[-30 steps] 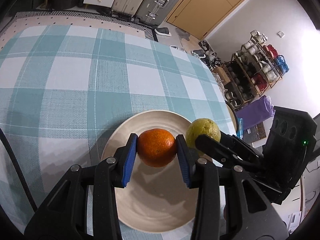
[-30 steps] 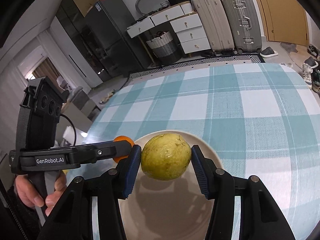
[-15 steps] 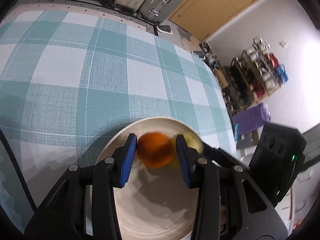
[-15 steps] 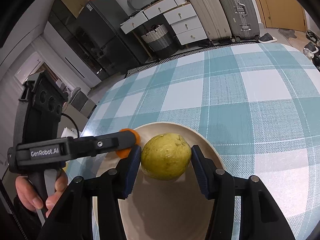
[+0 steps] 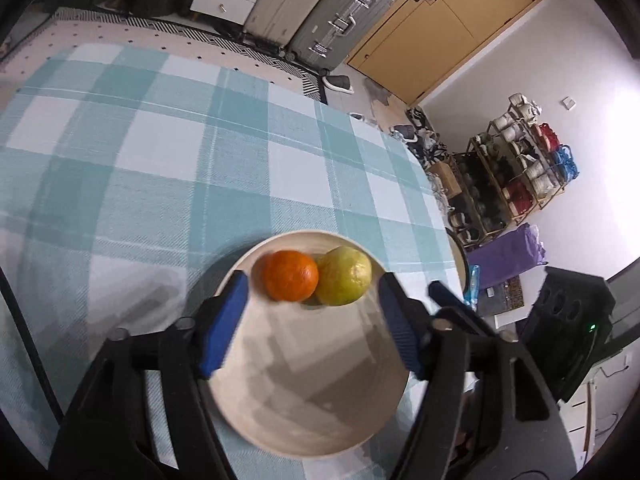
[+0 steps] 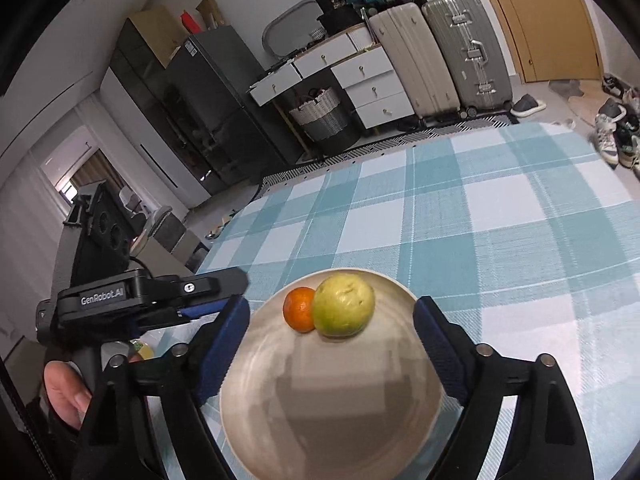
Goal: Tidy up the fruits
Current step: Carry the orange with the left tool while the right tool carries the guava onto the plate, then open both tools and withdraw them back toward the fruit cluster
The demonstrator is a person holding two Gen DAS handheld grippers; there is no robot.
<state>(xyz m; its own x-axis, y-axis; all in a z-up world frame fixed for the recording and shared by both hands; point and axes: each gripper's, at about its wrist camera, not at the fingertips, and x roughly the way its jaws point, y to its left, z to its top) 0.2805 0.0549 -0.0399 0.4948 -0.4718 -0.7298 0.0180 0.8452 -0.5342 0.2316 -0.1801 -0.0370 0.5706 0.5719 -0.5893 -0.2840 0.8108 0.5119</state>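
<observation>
An orange [image 5: 290,275] and a yellow-green guava [image 5: 344,275] lie side by side, touching, at the far side of a cream plate [image 5: 304,400] on the checked tablecloth. My left gripper [image 5: 312,312] is open and empty, just behind the fruits over the plate. In the right wrist view the orange [image 6: 299,309] sits left of the guava [image 6: 343,305] on the plate [image 6: 332,408]. My right gripper [image 6: 332,320] is open and empty, pulled back from the fruits. The left gripper's body [image 6: 132,300] shows at the left of that view.
The teal and white checked tablecloth [image 5: 160,168] spreads beyond the plate. The table's right edge [image 5: 436,208] drops to the floor with a shelf rack [image 5: 516,176]. Suitcases [image 6: 440,52] and drawers stand past the far edge.
Both grippers have opened and let go: the orange and the guava now lie on the plate. Both grippers have drawn back a little from the fruits.
</observation>
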